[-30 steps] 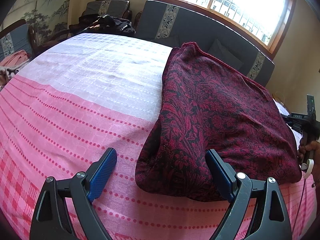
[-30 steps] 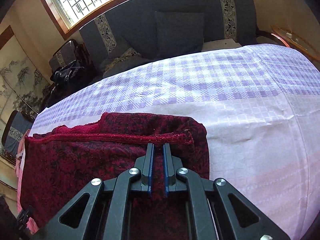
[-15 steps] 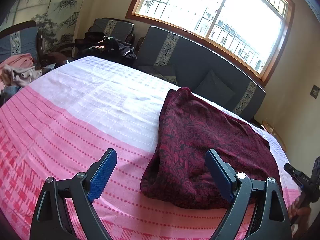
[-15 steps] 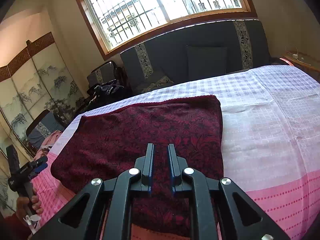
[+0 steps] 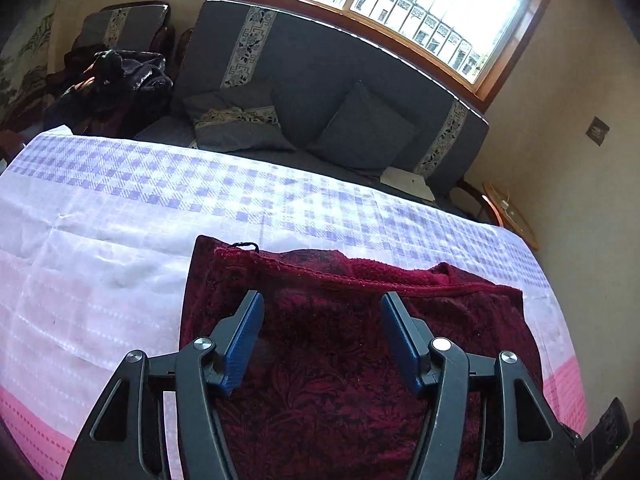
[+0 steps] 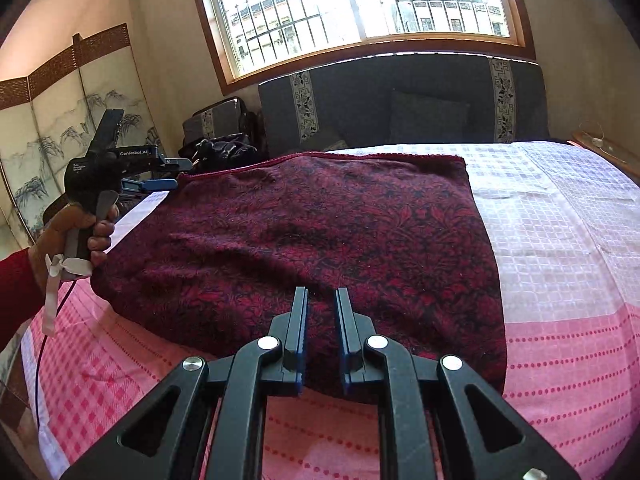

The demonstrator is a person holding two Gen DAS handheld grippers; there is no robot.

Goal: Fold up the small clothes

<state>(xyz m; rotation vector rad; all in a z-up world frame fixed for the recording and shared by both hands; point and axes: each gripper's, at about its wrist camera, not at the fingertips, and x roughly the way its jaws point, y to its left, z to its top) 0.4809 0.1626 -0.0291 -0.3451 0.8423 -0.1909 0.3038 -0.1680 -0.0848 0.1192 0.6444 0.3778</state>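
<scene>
A dark red cloth with a black leaf pattern [image 6: 320, 232] lies folded flat on the pink, white and lilac checked cover [image 6: 560, 240]. My right gripper [image 6: 322, 296] hovers at the cloth's near edge, its jaws a narrow gap apart with nothing between them. My left gripper [image 5: 322, 308] hangs over the cloth [image 5: 340, 360] near its hemmed far edge. Its jaws are closing, still wide apart, with the cloth below them and nothing pinched. In the right wrist view a hand [image 6: 76, 236] holds the left gripper [image 6: 176, 174] at the cloth's left end.
A dark grey sofa [image 5: 320, 92] with cushions runs under the window behind the covered surface. A black bag [image 5: 120, 76] sits on a chair at the left, and a painted folding screen [image 6: 60, 120] stands beside it. A small round side table [image 5: 508, 212] is at the right.
The right gripper let go of the cloth's hem and drew back to the near edge. The left gripper swung from the cloth's end to above it, and its jaws narrowed.
</scene>
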